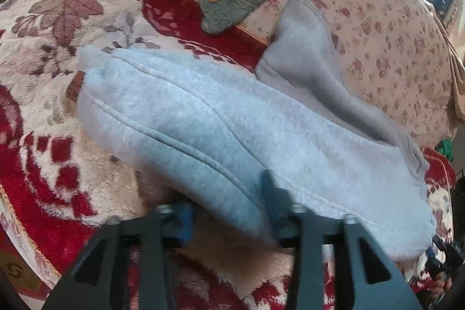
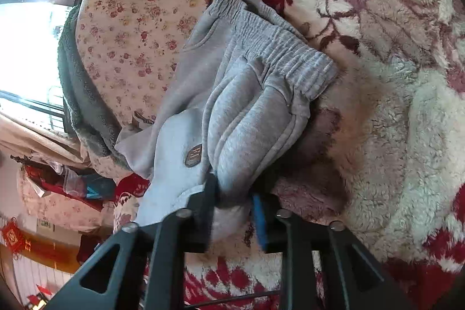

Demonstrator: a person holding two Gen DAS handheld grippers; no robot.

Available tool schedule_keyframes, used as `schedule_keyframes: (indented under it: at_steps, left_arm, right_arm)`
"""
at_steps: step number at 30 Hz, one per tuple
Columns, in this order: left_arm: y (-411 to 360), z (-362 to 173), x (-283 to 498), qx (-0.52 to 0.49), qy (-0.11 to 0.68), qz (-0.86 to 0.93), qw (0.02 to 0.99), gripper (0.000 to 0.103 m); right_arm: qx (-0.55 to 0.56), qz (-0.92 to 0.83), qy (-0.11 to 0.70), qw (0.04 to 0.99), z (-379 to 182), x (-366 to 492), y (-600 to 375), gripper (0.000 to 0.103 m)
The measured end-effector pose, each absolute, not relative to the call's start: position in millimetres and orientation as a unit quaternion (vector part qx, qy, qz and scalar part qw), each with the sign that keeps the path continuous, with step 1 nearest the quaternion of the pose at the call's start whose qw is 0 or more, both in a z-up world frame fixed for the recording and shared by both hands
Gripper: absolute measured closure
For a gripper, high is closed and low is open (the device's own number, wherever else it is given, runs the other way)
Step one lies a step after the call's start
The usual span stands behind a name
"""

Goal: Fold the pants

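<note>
grey pants (image 1: pixel 221 118) on patterned blanket (image 1: pixel 58 95), frame centre, doubled lengthwise; cross-fold pending. left gripper (image 1: pixel 229 220) fingers straddling fabric edge, grip unclear; right gripper (image 2: pixel 232 211) fingers pinching bunched cloth.

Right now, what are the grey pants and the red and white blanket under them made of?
The grey pants look like soft sweatshirt knit, probably cotton fleece: matte, slightly fuzzy, with a ribbed elastic waistband. The red and white blanket looks like plush, woolly pile, likely synthetic fleece: its surface is clumpy, shaggy tufts.
</note>
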State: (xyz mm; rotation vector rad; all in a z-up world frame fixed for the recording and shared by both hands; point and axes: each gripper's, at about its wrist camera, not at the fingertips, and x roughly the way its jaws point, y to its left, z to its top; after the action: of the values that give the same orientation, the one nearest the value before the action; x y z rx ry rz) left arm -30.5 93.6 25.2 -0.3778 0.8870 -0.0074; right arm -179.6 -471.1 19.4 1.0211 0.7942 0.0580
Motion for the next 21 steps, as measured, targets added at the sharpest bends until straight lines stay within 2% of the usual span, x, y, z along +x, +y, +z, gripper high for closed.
schedule_keyframes:
  at_steps: [1, 2, 3, 8, 14, 17, 21]
  left_arm:
    - [97, 27, -32, -0.188, 0.421, 0.004, 0.887, 0.04]
    - [105, 29, -35, -0.201, 0.41, 0.012, 0.889, 0.039]
    - [109, 31, -36, -0.209, 0.406, 0.019, 0.89, 0.039]
    - [153, 27, -45, -0.243, 0.4, 0.106, 0.877, 0.035]
    - [197, 8, -47, -0.317, 0.405, 0.128, 0.848, 0.031]
    - [197, 8, -40, -0.315, 0.401, 0.126, 0.851, 0.025]
    - [194, 7, -27, -0.287, 0.411, 0.131, 0.855, 0.026]
  right_arm:
    - [0.467, 0.023, 0.372, 0.802, 23, -181, -470, 0.053]
    - [0.461, 0.021, 0.373, 0.805, 26, -182, -470, 0.035]
    - [0.458, 0.021, 0.373, 0.807, 30, -183, -470, 0.03]
    - [0.416, 0.041, 0.384, 0.823, 57, -181, -458, 0.028]
    - [0.378, 0.088, 0.389, 0.835, 81, -158, -424, 0.027]
    - [0.376, 0.107, 0.4, 0.829, 80, -143, -404, 0.027]
    - [0.361, 0.126, 0.413, 0.827, 81, -127, -378, 0.027]
